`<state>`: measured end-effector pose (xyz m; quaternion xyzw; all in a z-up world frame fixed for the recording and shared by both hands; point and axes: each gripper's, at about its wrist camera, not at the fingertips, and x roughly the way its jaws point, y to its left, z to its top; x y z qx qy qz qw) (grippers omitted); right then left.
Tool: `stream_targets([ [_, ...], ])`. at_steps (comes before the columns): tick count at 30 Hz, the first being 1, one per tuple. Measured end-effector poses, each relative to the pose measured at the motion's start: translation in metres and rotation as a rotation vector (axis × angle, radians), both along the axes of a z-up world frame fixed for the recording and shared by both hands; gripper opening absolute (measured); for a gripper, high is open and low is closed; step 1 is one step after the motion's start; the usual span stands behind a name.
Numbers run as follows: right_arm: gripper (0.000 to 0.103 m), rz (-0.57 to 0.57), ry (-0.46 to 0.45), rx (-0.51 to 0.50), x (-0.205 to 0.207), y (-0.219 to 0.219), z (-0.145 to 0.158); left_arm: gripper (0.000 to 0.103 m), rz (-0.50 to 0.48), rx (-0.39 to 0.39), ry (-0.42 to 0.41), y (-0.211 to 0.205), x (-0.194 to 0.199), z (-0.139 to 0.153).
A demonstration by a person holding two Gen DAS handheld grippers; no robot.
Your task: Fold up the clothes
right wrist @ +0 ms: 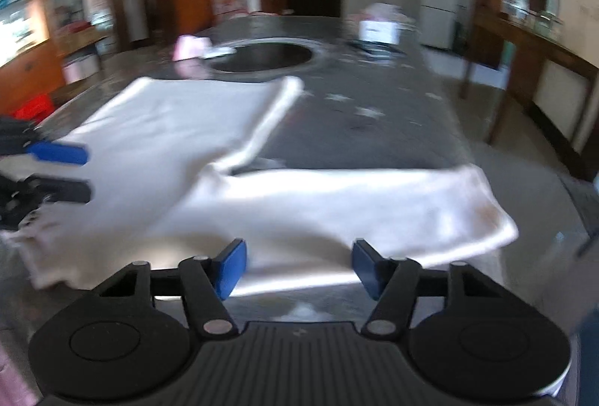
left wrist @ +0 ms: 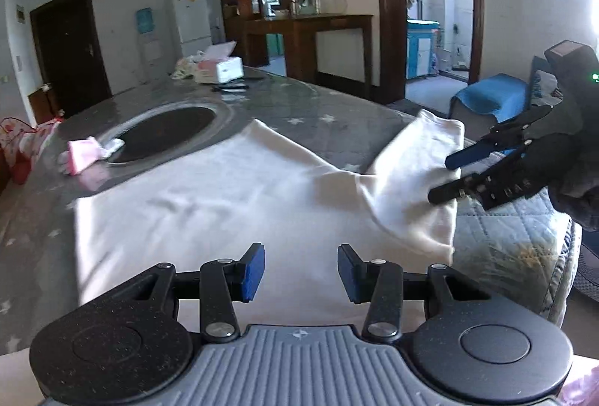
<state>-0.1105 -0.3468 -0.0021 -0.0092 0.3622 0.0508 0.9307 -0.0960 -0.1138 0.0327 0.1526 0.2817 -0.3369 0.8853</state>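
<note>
Left tongs point(left wrist: 301, 273) hover partly open over the near edge of a white garment point(left wrist: 209, 196) spread on the grey star-patterned bench point(left wrist: 299, 106), gripping nothing. Right tongs point(right wrist: 298, 269), also part open and empty, hang above the garment's sleeve point(right wrist: 374, 203). Beyond the garment lie a pink folded cloth point(left wrist: 84, 158) and a tissue box point(left wrist: 224, 67).

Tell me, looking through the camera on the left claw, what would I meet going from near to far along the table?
Left claw → white garment → pink folded cloth beside the dark round inset → tissue box at the far end of the table.
</note>
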Motion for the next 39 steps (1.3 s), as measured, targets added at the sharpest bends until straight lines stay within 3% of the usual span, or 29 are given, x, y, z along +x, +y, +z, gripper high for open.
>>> stream_targets([
  [5,0.056,-0.120,-0.019,-0.010,0.000,-0.033,0.001,0.047,-0.038,0.016,0.014,-0.017,-0.003,-0.008],
  [11,0.053,-0.302,-0.039,0.035,0.011,-0.084,-0.002,0.047,-0.048,0.044,0.036,-0.024,-0.002,-0.019],
  [15,0.050,-0.362,-0.018,0.101,0.020,-0.109,-0.011,0.048,-0.040,0.041,0.042,-0.023,-0.001,-0.020],
  [18,0.035,-0.381,-0.030,0.178,0.020,-0.121,-0.014,0.050,-0.037,0.046,0.041,-0.023,-0.001,-0.019],
  [21,0.022,-0.405,-0.051,0.192,0.017,-0.125,-0.014,0.051,-0.035,0.050,0.039,-0.025,0.000,-0.019],
  [22,0.008,-0.413,-0.058,0.198,0.016,-0.126,-0.014,0.051,-0.034,0.051,0.040,-0.026,0.000,-0.018],
  [31,0.005,-0.445,-0.158,0.218,-0.016,-0.133,0.010,0.051,-0.047,0.036,0.033,-0.033,-0.001,-0.011],
  [36,0.006,-0.432,-0.128,0.202,-0.015,-0.129,0.011,0.051,-0.091,0.023,0.023,-0.049,-0.003,-0.006],
  [39,0.006,-0.414,-0.158,0.210,-0.016,-0.126,0.022,0.051,-0.127,0.012,0.015,-0.061,-0.003,-0.003],
])
